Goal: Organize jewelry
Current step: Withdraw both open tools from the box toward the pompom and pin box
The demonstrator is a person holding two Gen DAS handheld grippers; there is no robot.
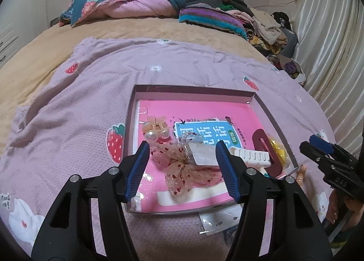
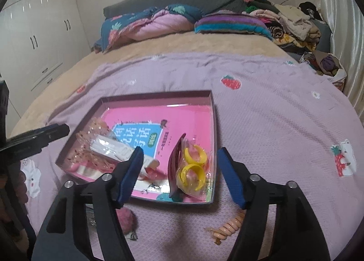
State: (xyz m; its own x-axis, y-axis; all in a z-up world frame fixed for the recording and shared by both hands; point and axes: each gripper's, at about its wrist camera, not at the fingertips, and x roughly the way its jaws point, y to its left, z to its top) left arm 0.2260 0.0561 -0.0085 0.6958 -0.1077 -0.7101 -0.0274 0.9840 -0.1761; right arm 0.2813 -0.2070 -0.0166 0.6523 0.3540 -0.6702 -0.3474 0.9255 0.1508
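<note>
While most of the hair accessories already lie inside the shallow box [image 1: 264,106] on the lilac strawberry-print bedspread [image 1: 68,110], the tidying looks well advanced but unfinished. Gathered in the box, on a pink booklet [image 1: 204,108], are a sequinned mesh bow [image 1: 182,170], an orange claw clip [image 1: 154,125], a white comb-style clip [image 1: 250,155], a dark red oval clip [image 2: 176,163] and a clear bag of yellow rings [image 2: 193,165].

The left gripper [image 1: 182,167] hovers above the bow with its blue-padded jaws parted and nothing pressed between them. The right gripper [image 2: 179,174] is likewise spread wide over the yellow rings and the red clip, which sit in the box beneath it without either pad touching them; it holds nothing.

Several pieces remain outside the box on the bedspread near the person: a peach spiral hair tie [image 2: 229,226] just off the near right corner, a pink fluffy pompom [image 2: 128,218] beside the near edge, and a small clear packet [image 1: 218,220] lying against the box's front wall. Judging by this, collecting those strays is what is left.
</note>
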